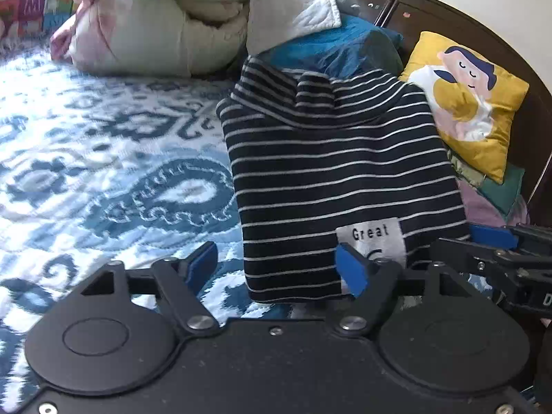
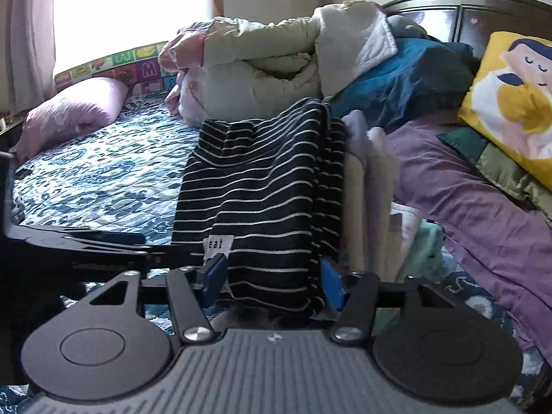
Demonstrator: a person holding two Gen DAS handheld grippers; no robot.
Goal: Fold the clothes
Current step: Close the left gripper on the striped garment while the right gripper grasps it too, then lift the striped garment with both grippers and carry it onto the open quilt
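The striped garment [image 1: 331, 172], dark with thin white stripes, lies folded on the bed's blue-and-white patterned cover [image 1: 103, 145], with its near hem toward both cameras. A white patch [image 1: 374, 241] sewn near that hem reads "Great"; in the right wrist view only "eat" shows. Along the bed's far edge a play mat [image 2: 138, 65] carries large letters, among them an "M".

The left hand-held gripper [image 1: 277, 265] straddles the hem's left corner; its jaws stand apart, one blue pad out over the bedcover, the other over the patch, gripping nothing. The right hand-held gripper [image 2: 272, 276] has the hem's right part between its blue pads, which sit close against the fabric; whether they actually pinch it I cannot tell.

Left of the garment the bedcover lies open. On the right it is hemmed in by a stack of pale folded clothes [image 2: 376, 186], a purple sheet [image 2: 465, 207] and a yellow cushion [image 1: 472, 103]. Behind it a cream quilt [image 1: 165, 27] is heaped.
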